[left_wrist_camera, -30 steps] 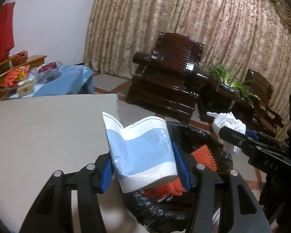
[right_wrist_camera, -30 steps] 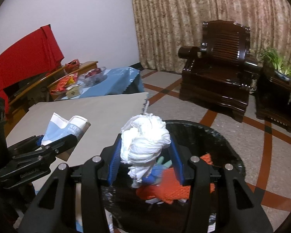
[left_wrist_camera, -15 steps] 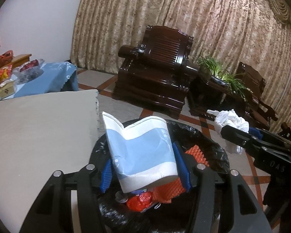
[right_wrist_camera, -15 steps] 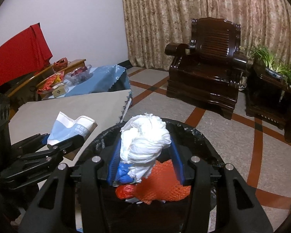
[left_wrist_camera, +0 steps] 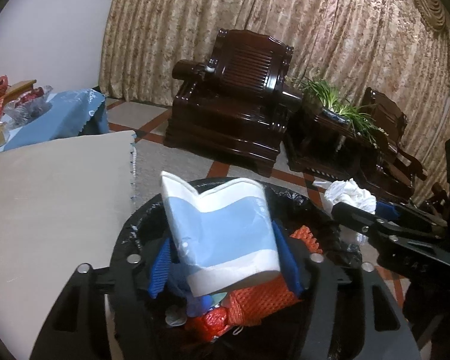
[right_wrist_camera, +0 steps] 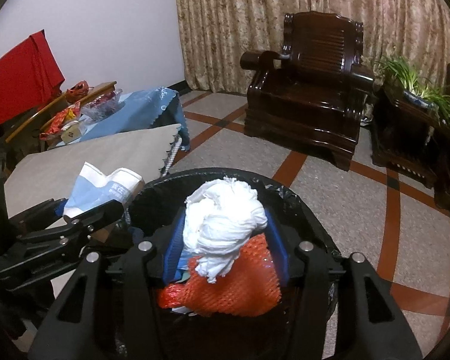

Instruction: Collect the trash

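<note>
Both grippers hang over the black-lined trash bin, side by side, and both sets of jaws are opening.

Left gripper first: the crushed blue-and-white paper cup stands between its blue pads, over the near-left part of the bin. The left pad stands just clear of the cup's side; on the right the cup hides the pad's face, so contact there can't be told. The cup looks loose between the fingers.

Right gripper now — the white tissue wad sits between its pads, over the middle of the bin's mouth. A sliver of blue pad shows on each side of the wad; the left one has a narrow gap beside the tissue, the right one lies close against it, and whether it presses I can't tell.

Below both loads, inside the bin, lies an orange mesh net with scraps of red and blue rubbish around it.

To the left of the bin, a pale grey table top. Far off, a dark wooden armchair stands before patterned curtains — and a green potted plant to its right.
</note>
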